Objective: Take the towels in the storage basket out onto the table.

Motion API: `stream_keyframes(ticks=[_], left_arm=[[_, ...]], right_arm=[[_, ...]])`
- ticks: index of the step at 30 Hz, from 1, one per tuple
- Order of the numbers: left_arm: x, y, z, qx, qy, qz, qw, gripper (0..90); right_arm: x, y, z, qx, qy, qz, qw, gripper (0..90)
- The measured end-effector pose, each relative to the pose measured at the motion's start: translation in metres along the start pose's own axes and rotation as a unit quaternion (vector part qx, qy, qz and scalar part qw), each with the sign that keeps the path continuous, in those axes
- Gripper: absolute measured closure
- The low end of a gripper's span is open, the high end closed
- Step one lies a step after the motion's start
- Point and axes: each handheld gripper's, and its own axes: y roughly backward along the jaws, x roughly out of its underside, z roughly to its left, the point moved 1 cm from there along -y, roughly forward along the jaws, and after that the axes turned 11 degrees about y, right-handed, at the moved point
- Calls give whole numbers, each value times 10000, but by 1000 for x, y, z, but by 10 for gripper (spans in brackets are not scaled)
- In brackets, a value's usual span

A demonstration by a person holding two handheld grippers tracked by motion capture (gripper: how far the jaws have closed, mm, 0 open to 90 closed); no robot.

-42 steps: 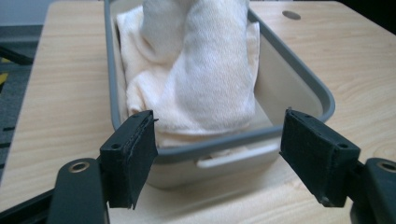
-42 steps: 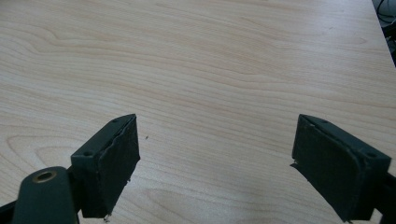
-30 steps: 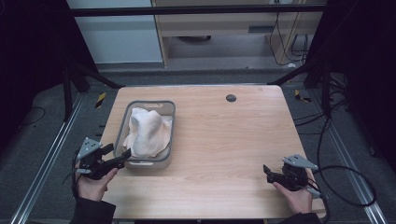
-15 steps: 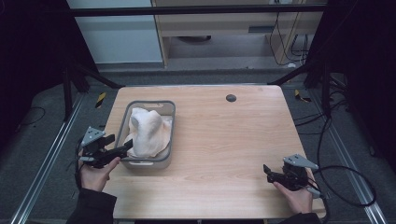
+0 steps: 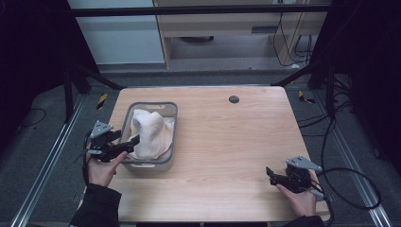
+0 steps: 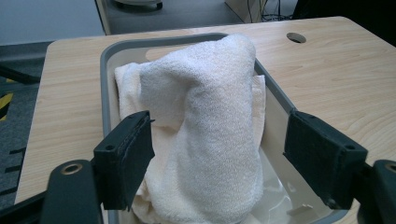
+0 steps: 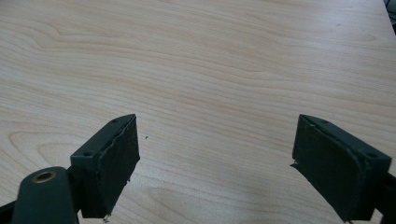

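Note:
A white towel [image 5: 150,131] lies bunched in a grey plastic bin [image 5: 147,166] on the left part of the wooden table [image 5: 227,142]. My left gripper [image 5: 134,141] reaches over the bin's left rim, its tips close to the towel. In the left gripper view the towel [image 6: 210,93] rises as a hump in the bin [image 6: 105,60]. There my left gripper [image 6: 219,126] has its jaws spread wide either side of the hump; they have just been opening and the pads [image 6: 135,149] stay off the cloth. My right gripper [image 5: 270,172] [image 7: 215,126] rests open over bare wood at the front right.
A small round dark hole [image 5: 233,99] sits in the tabletop near the far edge. Black frame bars stand at the table's back corners. Cables trail on the floor at the right.
My left gripper has moved from the bin's front left corner farther along its left side and turned in over the rim towards the towel. The right hand has kept still.

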Motion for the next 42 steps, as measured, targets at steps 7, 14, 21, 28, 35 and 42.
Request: stream_keyframes(ticks=[7, 14, 21, 28, 35, 42], left_arm=[[-2, -14, -2, -30, -8, 116, 9999, 226], [-3, -28, -2, -89, -33, 237, 9997, 221], [-3, -38, -5, -150, -106, 329, 9993, 214], [-5, -47, -9, -227, -192, 429, 9986, 203], [-4, -59, -12, -308, -282, 557, 9976, 197], [-3, -71, -14, -394, -346, 718, 9960, 199]], right_arm=[[0, 0, 1, -36, -32, 33, 10000, 141], [0, -2, 1, -36, 21, 59, 10000, 137], [0, -2, 1, -72, -19, 80, 9999, 137], [0, -3, 1, -84, -26, 88, 9999, 129], [0, -3, 1, -76, -12, 70, 9999, 129], [0, -4, 1, -81, 25, 91, 9999, 129]])
